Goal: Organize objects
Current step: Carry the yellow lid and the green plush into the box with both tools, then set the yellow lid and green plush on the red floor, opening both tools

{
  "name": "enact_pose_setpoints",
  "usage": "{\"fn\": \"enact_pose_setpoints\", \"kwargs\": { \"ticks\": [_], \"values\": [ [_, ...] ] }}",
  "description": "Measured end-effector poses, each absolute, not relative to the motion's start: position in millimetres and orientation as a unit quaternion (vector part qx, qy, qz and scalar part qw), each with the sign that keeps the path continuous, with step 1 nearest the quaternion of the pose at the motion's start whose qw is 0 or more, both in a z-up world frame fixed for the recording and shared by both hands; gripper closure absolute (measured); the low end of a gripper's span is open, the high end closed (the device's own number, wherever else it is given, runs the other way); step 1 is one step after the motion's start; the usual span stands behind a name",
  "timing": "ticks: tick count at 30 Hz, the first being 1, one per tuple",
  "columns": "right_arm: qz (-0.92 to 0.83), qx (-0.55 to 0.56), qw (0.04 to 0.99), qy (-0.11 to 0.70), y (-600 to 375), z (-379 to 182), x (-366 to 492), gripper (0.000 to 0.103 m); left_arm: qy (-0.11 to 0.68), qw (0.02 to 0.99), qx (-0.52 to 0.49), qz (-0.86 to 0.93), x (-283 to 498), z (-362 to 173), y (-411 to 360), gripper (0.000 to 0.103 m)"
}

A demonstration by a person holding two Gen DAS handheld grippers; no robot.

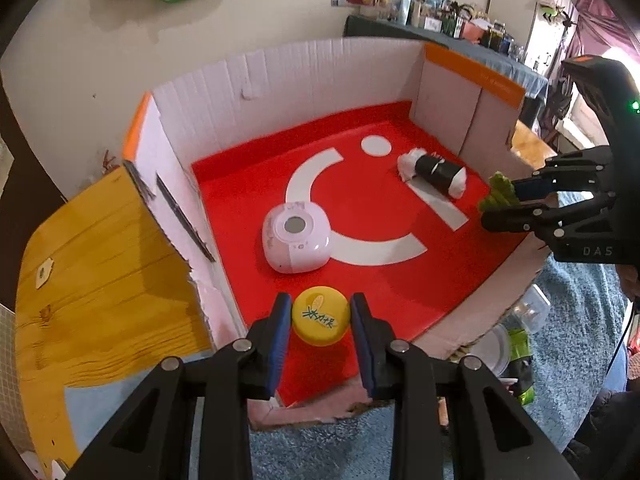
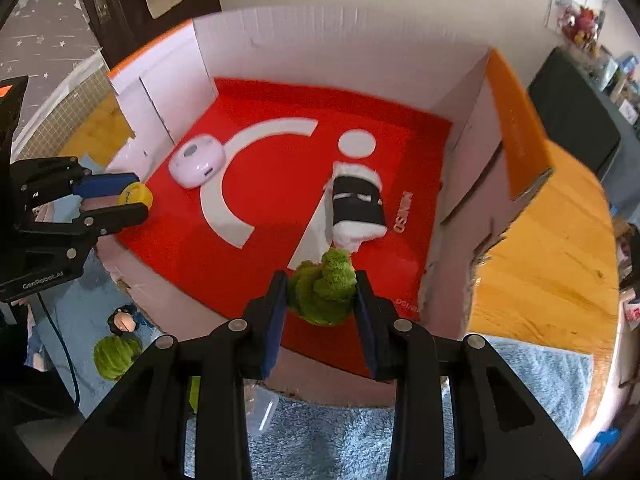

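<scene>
My left gripper (image 1: 320,320) is shut on a round yellow lid (image 1: 320,315) and holds it over the near edge of a cardboard box with a red floor (image 1: 248,184). My right gripper (image 2: 322,296) is shut on a fuzzy green plush toy (image 2: 324,292) above the box's near right part. From the left wrist view, the right gripper (image 1: 492,204) shows at the right with the green toy (image 1: 500,192). Inside the box lie a pale pink round device (image 1: 296,238) and a black-and-white wrapped roll (image 1: 434,174). The right wrist view has the left gripper (image 2: 134,198) pinching the yellow lid (image 2: 138,196).
The box sits on a wooden table (image 1: 100,280) with tall white walls (image 1: 280,80) at the back and sides. Below lies a blue shaggy rug (image 2: 328,436) with another green plush (image 2: 116,356), a small doll (image 2: 122,320) and a clear plastic container (image 2: 262,410).
</scene>
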State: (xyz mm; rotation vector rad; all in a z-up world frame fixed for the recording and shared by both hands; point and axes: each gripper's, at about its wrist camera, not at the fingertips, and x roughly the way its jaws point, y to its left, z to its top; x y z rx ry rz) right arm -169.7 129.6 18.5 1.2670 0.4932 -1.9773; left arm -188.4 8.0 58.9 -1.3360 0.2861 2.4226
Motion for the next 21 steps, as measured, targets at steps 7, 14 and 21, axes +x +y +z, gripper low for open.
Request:
{"fn": "enact_pose_setpoints", "kwargs": {
  "ticks": [7, 14, 21],
  "values": [
    [-0.748, 0.509, 0.376, 0.201, 129, 15, -174, 0.072, 0.127, 0.188, -0.49, 0.841, -194, 48, 13, 0.072],
    [-0.73, 0.513, 0.381, 0.242, 120, 8, -171, 0.072, 0.147, 0.188, -0.49, 0.838, -194, 46, 17, 0.071],
    [-0.722, 0.517, 0.387, 0.249, 120, 8, -172, 0.072, 0.148, 0.19, -0.492, 0.836, -196, 47, 16, 0.071]
  ]
}}
